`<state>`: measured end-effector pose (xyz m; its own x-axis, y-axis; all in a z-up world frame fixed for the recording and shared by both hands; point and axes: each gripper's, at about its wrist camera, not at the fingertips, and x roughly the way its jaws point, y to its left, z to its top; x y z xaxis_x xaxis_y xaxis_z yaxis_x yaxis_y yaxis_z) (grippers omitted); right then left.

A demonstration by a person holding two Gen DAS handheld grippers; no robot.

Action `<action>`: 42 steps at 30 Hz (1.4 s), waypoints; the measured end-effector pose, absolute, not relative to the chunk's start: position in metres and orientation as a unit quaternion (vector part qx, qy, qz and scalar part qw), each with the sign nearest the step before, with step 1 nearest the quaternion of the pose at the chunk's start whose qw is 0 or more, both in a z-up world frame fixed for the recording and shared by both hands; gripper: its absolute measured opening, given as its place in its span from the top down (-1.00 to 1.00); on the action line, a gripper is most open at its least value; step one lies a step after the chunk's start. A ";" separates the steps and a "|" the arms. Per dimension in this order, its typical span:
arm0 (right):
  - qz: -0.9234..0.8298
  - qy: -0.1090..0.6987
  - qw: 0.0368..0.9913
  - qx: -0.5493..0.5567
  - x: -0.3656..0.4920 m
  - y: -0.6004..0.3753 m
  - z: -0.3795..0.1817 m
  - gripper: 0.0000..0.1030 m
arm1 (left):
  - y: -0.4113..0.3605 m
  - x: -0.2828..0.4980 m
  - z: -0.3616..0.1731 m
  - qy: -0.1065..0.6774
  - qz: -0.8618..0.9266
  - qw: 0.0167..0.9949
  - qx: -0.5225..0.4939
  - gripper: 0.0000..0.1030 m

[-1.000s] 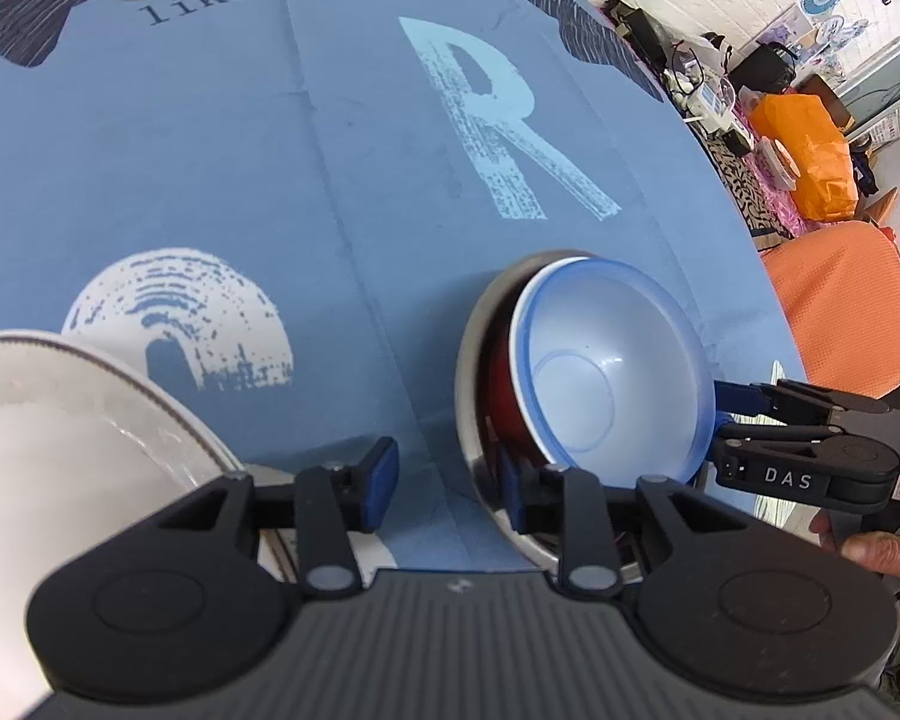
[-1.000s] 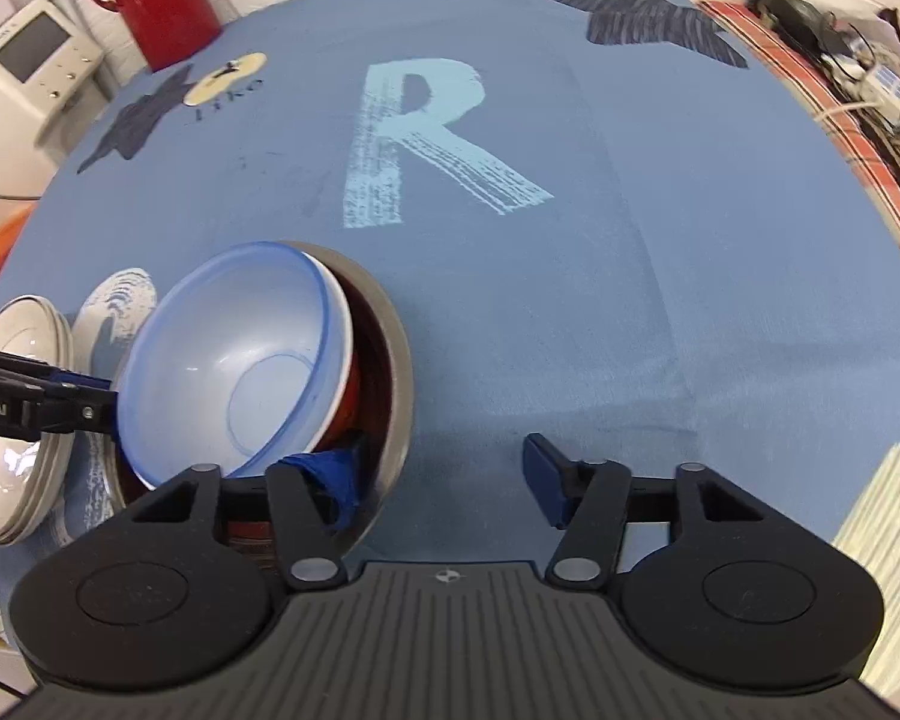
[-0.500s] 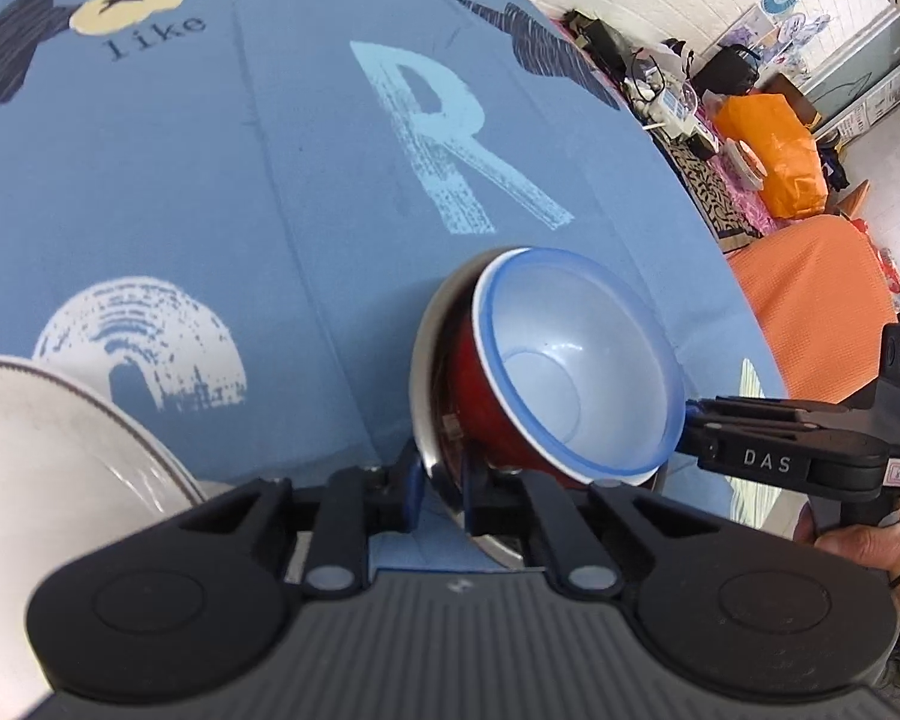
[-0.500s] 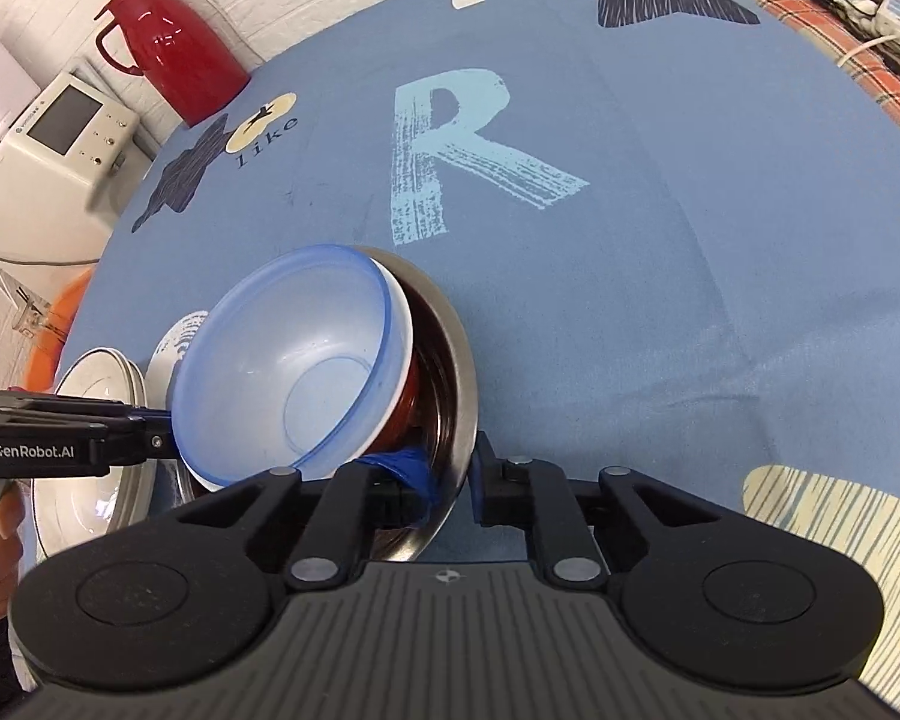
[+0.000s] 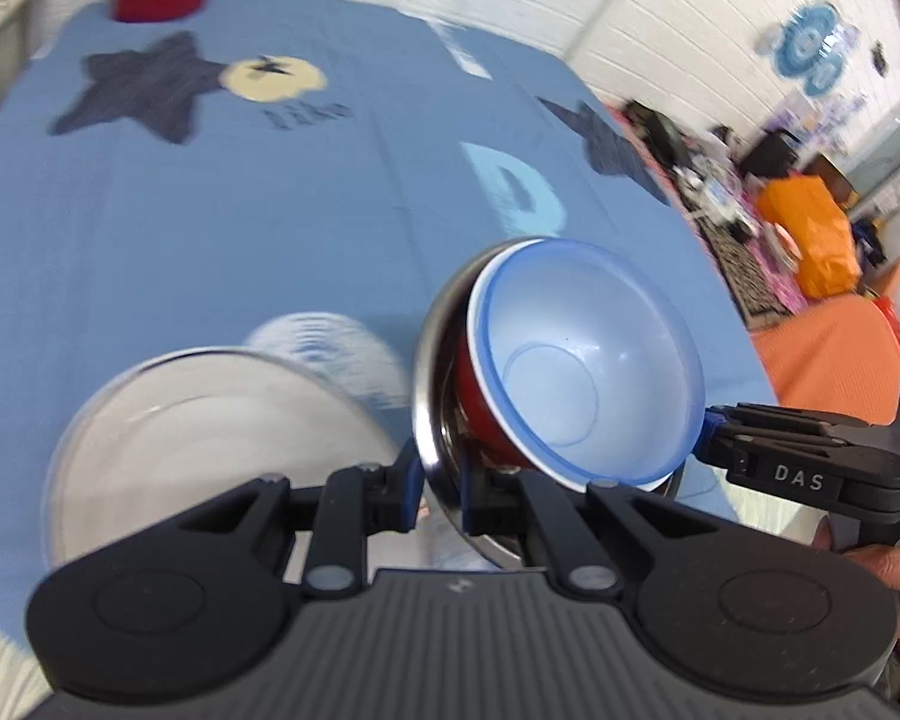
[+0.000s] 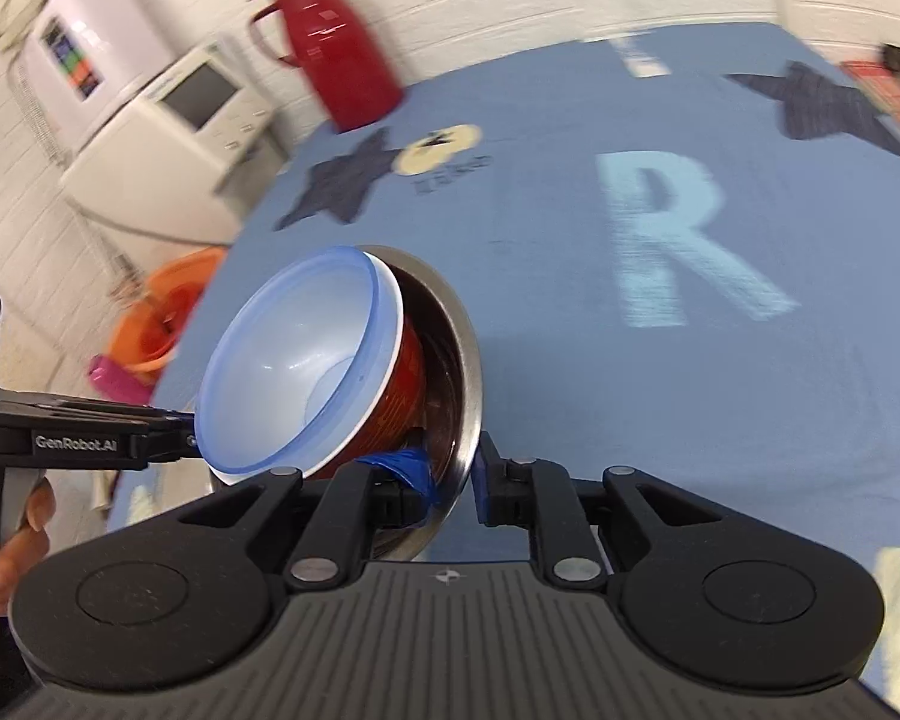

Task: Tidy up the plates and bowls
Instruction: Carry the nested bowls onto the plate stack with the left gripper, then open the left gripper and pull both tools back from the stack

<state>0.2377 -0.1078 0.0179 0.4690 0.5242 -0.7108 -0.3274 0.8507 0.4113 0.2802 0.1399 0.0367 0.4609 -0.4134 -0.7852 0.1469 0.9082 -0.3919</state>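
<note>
A steel bowl point(image 5: 425, 360) point(image 6: 469, 360) holds a red bowl point(image 5: 477, 402) point(image 6: 402, 387), and a pale blue bowl point(image 5: 588, 372) point(image 6: 288, 372) sits nested in that. The stack hangs tilted above the blue tablecloth, held from both sides. My left gripper point(image 5: 441, 491) is shut on the steel rim at its near left. My right gripper point(image 6: 453, 477) is shut on the opposite rim, and it also shows in the left wrist view point(image 5: 714, 427). A stack of white plates point(image 5: 210, 420) lies just left of the bowls, blurred.
A red thermos point(image 6: 336, 42) stands at the table's far end, next to a white appliance point(image 6: 174, 138). An orange basin point(image 6: 168, 312) sits below the table's left edge. Orange chairs point(image 5: 834, 348) and clutter lie to the right. A hand point(image 6: 6, 564) holds the left gripper.
Both grippers went from open to shut on the steel bowl's rim. The bowl stack has since risen off the cloth and tilted. Both views now swing upward with motion blur.
</note>
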 end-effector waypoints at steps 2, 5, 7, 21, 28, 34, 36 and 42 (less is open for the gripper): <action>0.276 0.451 0.842 0.102 0.237 -0.081 0.017 1.00 | 0.164 0.268 0.038 0.492 -0.135 0.849 -0.135 1.00; 0.302 0.464 0.828 0.092 0.239 -0.047 0.008 1.00 | 0.197 0.253 0.030 0.503 -0.098 0.846 -0.147 1.00; 0.312 0.478 0.817 0.079 0.238 -0.029 0.000 1.00 | 0.215 0.247 0.020 0.513 -0.084 0.839 -0.162 1.00; 0.298 0.520 0.797 0.075 0.235 -0.010 -0.028 1.00 | 0.239 0.235 -0.001 0.511 -0.083 0.839 -0.165 0.98; 0.278 0.489 0.823 0.074 0.231 -0.026 -0.011 0.91 | 0.243 0.222 0.009 0.471 -0.070 0.865 -0.158 0.24; 0.272 0.460 0.836 0.125 0.225 -0.053 -0.001 0.85 | 0.245 0.207 0.032 0.426 -0.058 0.890 -0.154 0.02; 0.275 0.434 0.844 0.154 0.218 -0.063 0.001 0.85 | 0.241 0.201 0.040 0.412 -0.056 0.896 -0.157 0.02; 0.213 0.335 0.891 0.220 0.172 -0.093 -0.011 0.79 | 0.203 0.178 0.061 0.358 -0.066 0.917 -0.162 -0.05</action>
<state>0.1720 -0.0933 -0.0111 0.6856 0.5265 -0.5028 -0.2322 0.8127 0.5344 0.1781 0.2033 0.0614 0.7356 -0.2365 -0.6348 0.0055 0.9391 -0.3435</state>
